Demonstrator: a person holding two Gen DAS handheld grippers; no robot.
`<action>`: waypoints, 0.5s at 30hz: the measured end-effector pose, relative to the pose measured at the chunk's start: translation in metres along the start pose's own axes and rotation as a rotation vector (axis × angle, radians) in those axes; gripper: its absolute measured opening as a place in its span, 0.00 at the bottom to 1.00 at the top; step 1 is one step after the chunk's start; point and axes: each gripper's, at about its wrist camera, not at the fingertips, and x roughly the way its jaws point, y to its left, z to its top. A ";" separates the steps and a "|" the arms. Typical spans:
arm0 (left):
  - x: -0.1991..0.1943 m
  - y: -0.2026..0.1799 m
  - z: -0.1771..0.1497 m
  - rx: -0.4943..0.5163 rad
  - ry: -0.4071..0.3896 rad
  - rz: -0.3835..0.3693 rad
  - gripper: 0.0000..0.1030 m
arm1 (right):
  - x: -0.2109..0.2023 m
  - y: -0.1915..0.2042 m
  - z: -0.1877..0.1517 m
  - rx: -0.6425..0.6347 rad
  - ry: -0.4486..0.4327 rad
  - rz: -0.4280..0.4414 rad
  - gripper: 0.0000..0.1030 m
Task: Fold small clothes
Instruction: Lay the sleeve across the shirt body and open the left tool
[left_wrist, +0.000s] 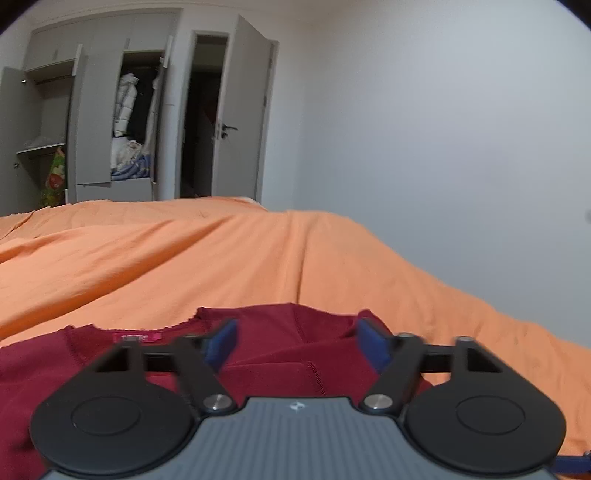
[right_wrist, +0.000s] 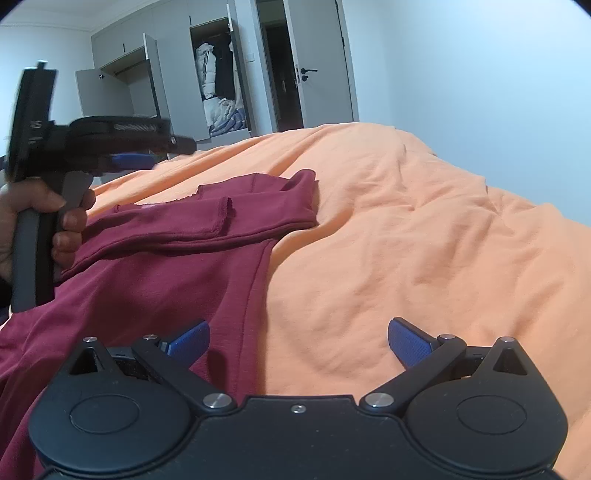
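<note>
In the left wrist view, the left gripper (left_wrist: 297, 338) is seen with jaws spread apart, empty, over the collar end of a maroon top (left_wrist: 266, 354) laid on an orange bedsheet (left_wrist: 221, 258). In the right wrist view, the right gripper (right_wrist: 299, 341) is held wide apart, empty, at the garment's side edge; a sleeve (right_wrist: 207, 221) is folded across it.

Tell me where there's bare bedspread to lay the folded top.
Bare room lies right of the maroon top: open orange bedspread from the top's side seam across to the wall. The right hand-held gripper hangs open over that seam. The left side is crowded: the top, its folded sleeve and the left hand-held gripper.
</note>
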 end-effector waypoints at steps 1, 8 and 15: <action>-0.006 0.003 0.000 -0.007 -0.003 -0.009 0.82 | 0.001 0.000 0.000 -0.003 0.001 0.001 1.00; -0.064 0.041 -0.002 -0.050 -0.013 0.100 0.99 | 0.010 0.010 0.008 -0.007 0.002 0.044 0.99; -0.148 0.103 -0.040 -0.122 0.030 0.333 0.99 | 0.036 0.033 0.039 -0.033 -0.010 0.192 0.99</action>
